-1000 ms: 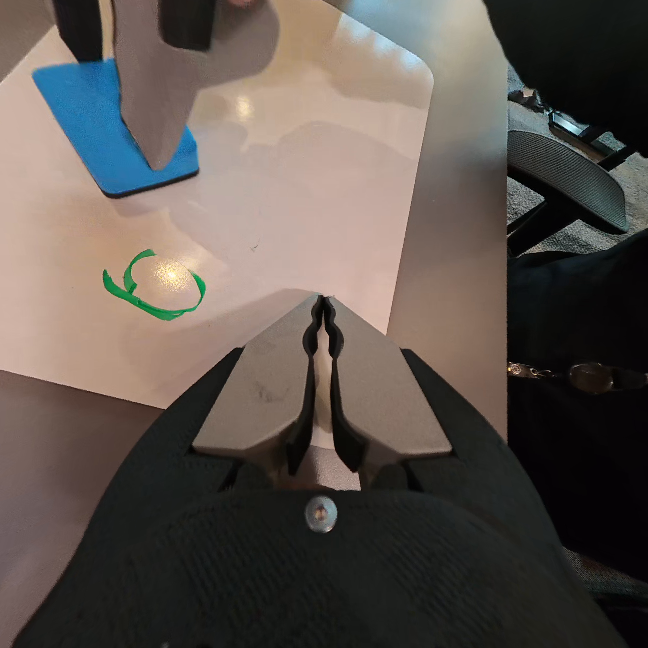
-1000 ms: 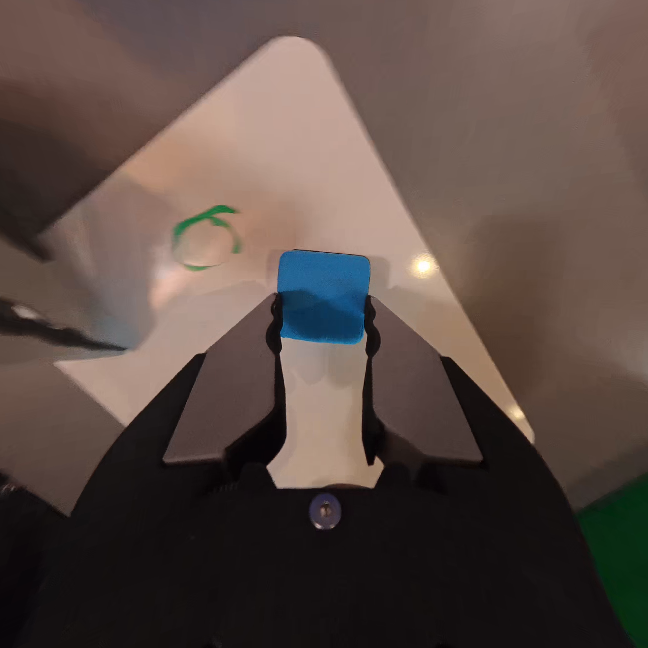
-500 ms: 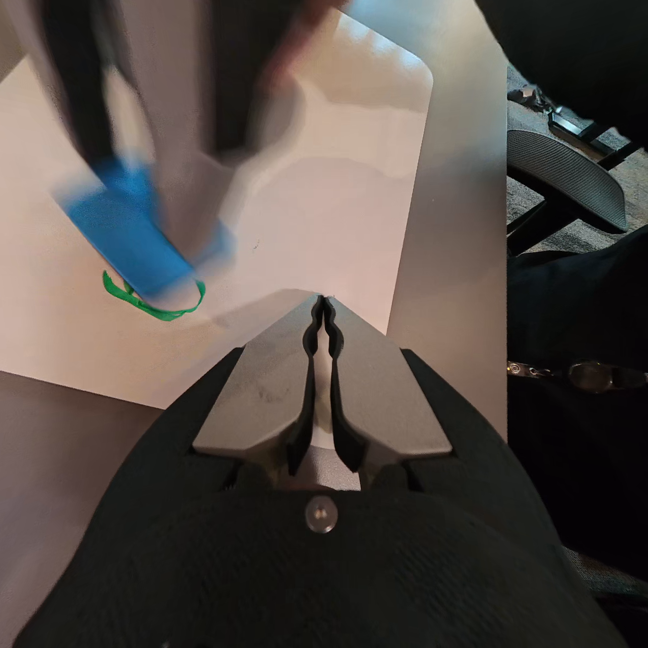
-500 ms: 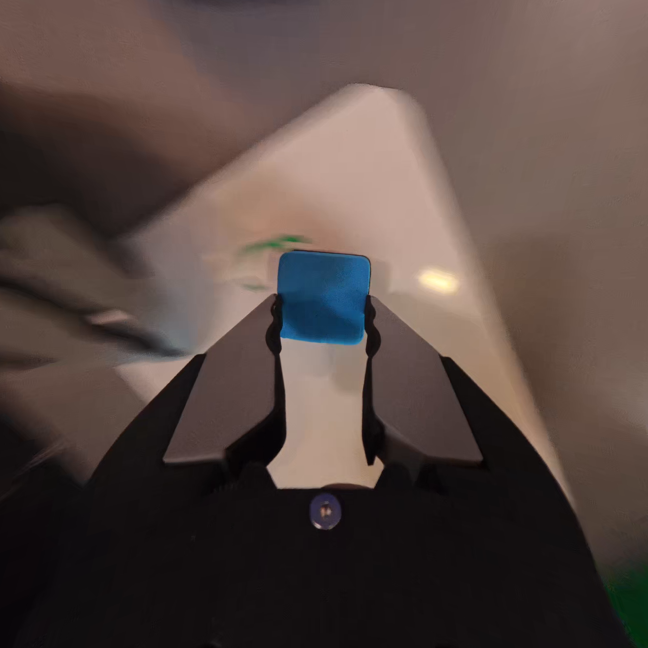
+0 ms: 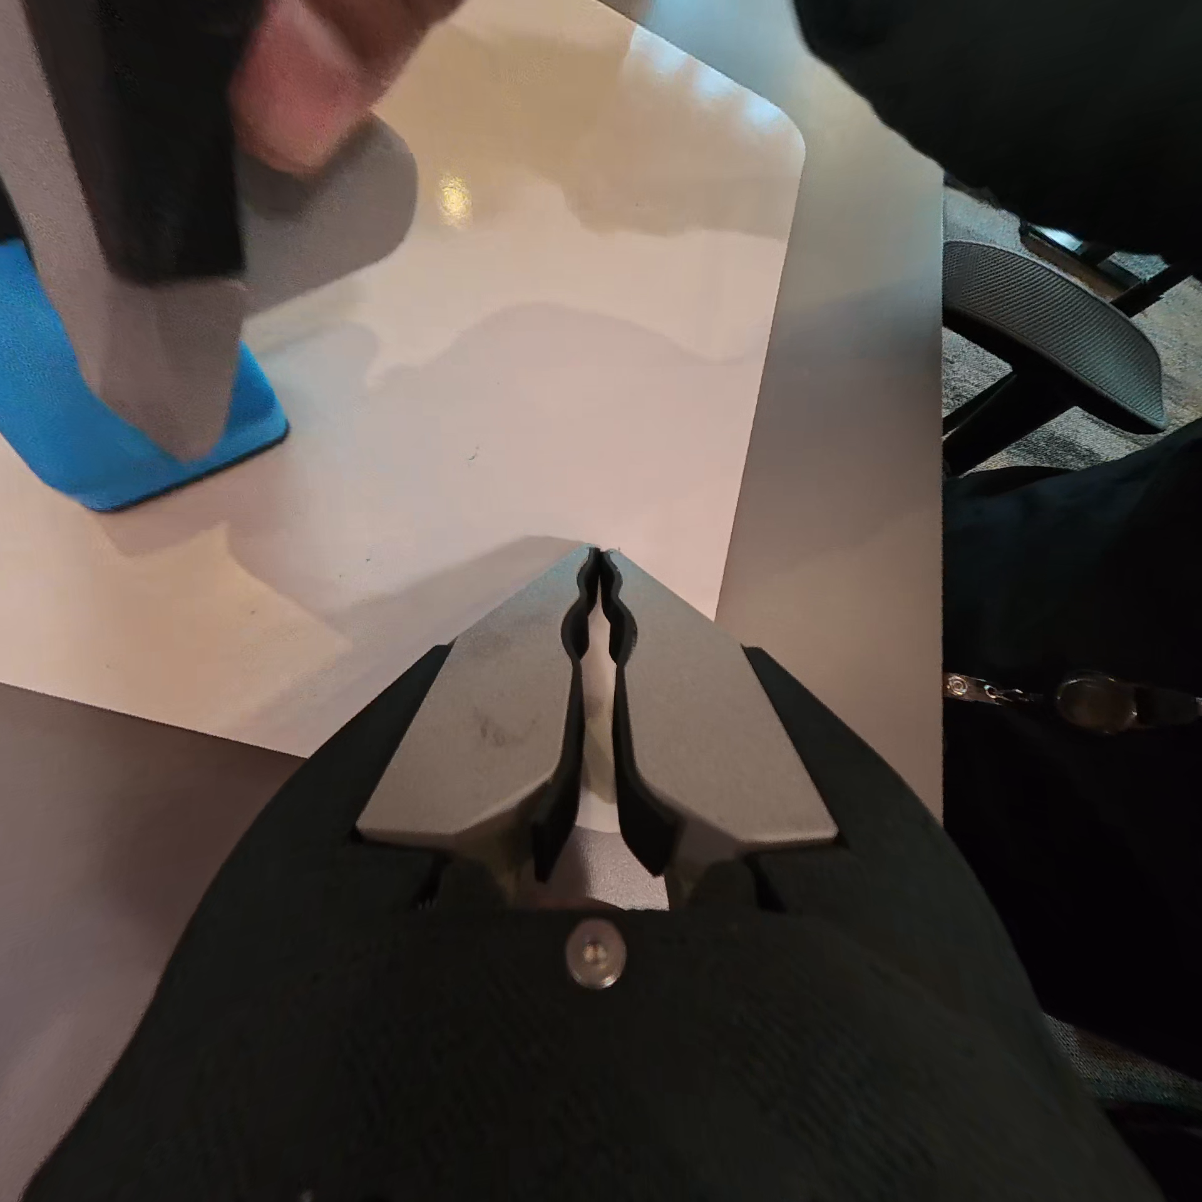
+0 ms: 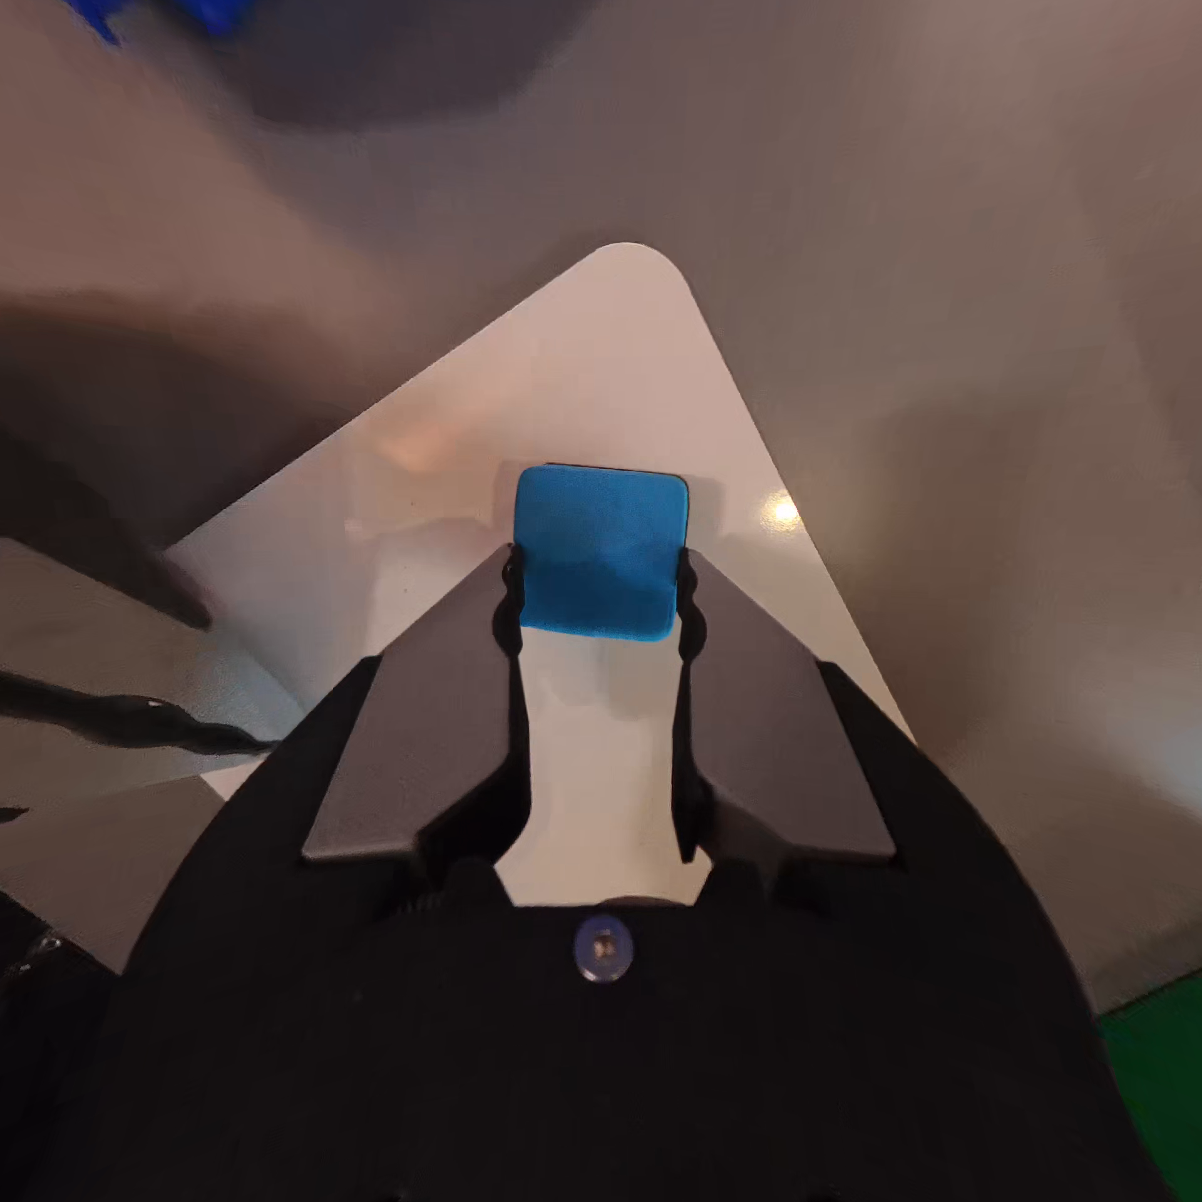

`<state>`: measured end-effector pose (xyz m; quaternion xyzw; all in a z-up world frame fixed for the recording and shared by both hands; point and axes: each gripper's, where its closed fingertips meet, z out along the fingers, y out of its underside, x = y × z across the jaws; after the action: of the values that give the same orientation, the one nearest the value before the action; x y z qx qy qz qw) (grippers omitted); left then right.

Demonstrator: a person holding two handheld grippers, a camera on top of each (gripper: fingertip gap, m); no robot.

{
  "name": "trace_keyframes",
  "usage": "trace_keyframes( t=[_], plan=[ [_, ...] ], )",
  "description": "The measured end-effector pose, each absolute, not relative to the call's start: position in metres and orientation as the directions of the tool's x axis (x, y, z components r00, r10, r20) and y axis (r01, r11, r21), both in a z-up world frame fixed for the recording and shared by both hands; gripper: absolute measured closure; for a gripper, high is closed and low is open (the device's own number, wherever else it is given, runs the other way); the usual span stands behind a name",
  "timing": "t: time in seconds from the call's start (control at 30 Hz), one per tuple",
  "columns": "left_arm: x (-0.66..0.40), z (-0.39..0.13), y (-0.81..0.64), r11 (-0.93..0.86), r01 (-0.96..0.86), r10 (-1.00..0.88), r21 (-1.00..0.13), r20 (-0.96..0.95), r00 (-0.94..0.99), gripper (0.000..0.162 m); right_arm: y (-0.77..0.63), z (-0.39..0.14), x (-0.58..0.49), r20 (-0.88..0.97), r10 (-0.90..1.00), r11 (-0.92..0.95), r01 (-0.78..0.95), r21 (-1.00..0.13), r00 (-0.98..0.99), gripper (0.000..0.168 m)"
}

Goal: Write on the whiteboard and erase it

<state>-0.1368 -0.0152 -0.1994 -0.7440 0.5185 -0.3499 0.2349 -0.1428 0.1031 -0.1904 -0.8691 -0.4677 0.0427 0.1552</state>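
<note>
Jaws of the left gripper (image 5: 600,558) are closed, tips meeting with only a thin wavy slit behind them, nothing between. It hangs over the near right part of the whiteboard (image 5: 520,403), close to the board's right edge. Contact with the surface cannot be confirmed from this angle.

Right gripper (image 6: 598,572): jaws part-way apart and clamped on the blue eraser (image 6: 601,553), one finger on each side edge of the pad. Eraser's blue face is toward the wrist camera; a thin dark layer shows along its top edge. It sits at the fingertips with the white board directly behind it.

Left wrist view, farther out: same eraser at the left side of the board, its lower face on or just above the white surface, with a grey finger (image 5: 162,364) of the right gripper in front of it. Part of a hand (image 5: 312,84) shows at the top, blurred.

Board surface in both views reads plain white with glare spots and soft reflections; rounded corners visible. It lies flat on a grey table (image 5: 839,364).

Beyond the table's right edge: a mesh office chair (image 5: 1054,325) and a person's dark clothing (image 5: 1067,585). A green patch (image 6: 1158,1067) shows at the lower right of the right wrist view.
</note>
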Motion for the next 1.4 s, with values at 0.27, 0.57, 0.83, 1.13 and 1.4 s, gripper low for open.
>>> trace_keyframes(
  t=[0.27, 0.57, 0.83, 1.13, 1.4],
  plan=[
    [-0.137, -0.199, -0.016, -0.352, -0.608, -0.936, -0.712, 0.28, 0.214, 0.162, 0.057, -0.196, -0.162, -0.186, 0.885, -0.463, 0.852, -0.246, 0.427, 0.123],
    [-0.137, -0.199, -0.017, -0.352, -0.61, -0.936, -0.71, 0.283, 0.211, 0.162, 0.075, -0.191, -0.114, 0.011, 0.852, -0.506, 0.827, -0.244, 0.524, 0.124],
    [-0.137, -0.199, -0.015, -0.36, -0.605, -0.933, -0.71, 0.286, 0.219, 0.162, 0.035, -0.193, -0.111, -0.083, 0.908, -0.418, 0.886, -0.202, 0.41, 0.123],
    [-0.137, -0.199, -0.015, -0.36, -0.604, -0.933, -0.711, 0.284, 0.222, 0.162, 0.081, -0.19, -0.062, 0.039, 0.788, -0.591, 0.772, -0.234, 0.615, 0.123],
    [-0.137, -0.199, -0.015, -0.355, -0.605, -0.935, -0.712, 0.281, 0.218, 0.162, 0.026, -0.098, -0.088, -0.357, 0.867, -0.489, 0.459, -0.742, 0.347, 0.123]
  ],
)
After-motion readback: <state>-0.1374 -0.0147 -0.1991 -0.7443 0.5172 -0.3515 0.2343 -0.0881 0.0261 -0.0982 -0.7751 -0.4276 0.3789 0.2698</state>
